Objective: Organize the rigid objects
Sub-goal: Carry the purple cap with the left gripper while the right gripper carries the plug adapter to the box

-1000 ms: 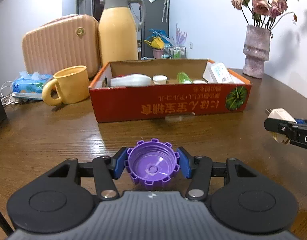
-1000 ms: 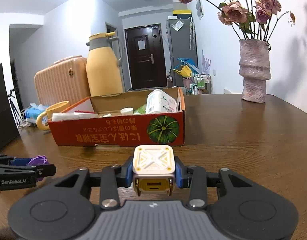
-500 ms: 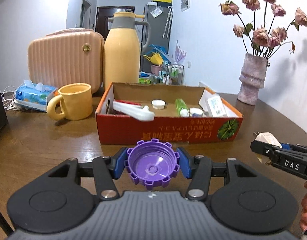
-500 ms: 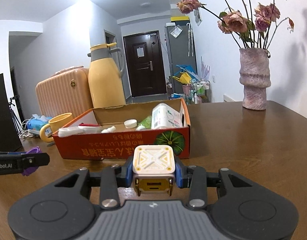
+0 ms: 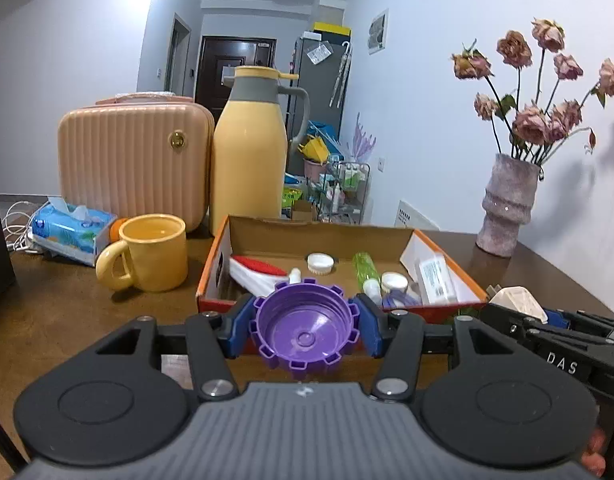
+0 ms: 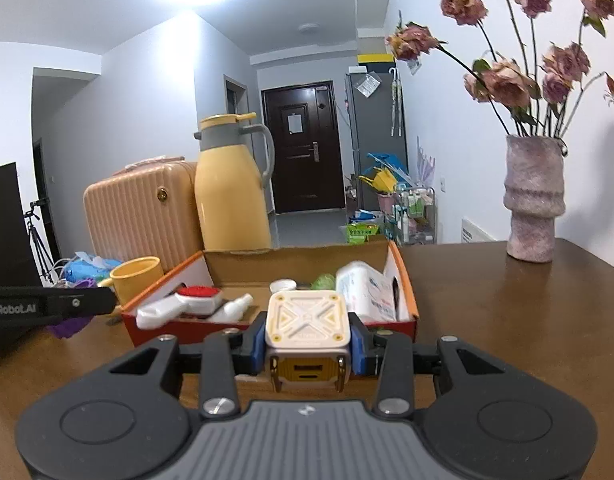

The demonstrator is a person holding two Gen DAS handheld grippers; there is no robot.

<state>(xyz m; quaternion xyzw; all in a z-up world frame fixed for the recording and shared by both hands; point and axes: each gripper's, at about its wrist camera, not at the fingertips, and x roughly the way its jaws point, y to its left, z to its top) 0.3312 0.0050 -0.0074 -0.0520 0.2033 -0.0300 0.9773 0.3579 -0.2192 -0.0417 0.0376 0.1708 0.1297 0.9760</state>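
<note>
An open orange cardboard box (image 5: 443, 248) sits on the brown wooden surface (image 5: 67, 312). Left of the box stands a yellow ceramic mug (image 5: 153, 252); behind the box, a tall yellow thermos jug (image 5: 249, 152), with a ribbed peach hard-shell case (image 5: 131, 160) further left. Right of the box stands a mottled pink vase (image 5: 507, 204).

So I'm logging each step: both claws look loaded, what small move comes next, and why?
Probably carry the left claw, shut on the purple notched plastic cap, forward over the open red cardboard box and release; the cap sits at the box's near wall, bare floor beyond.
</note>
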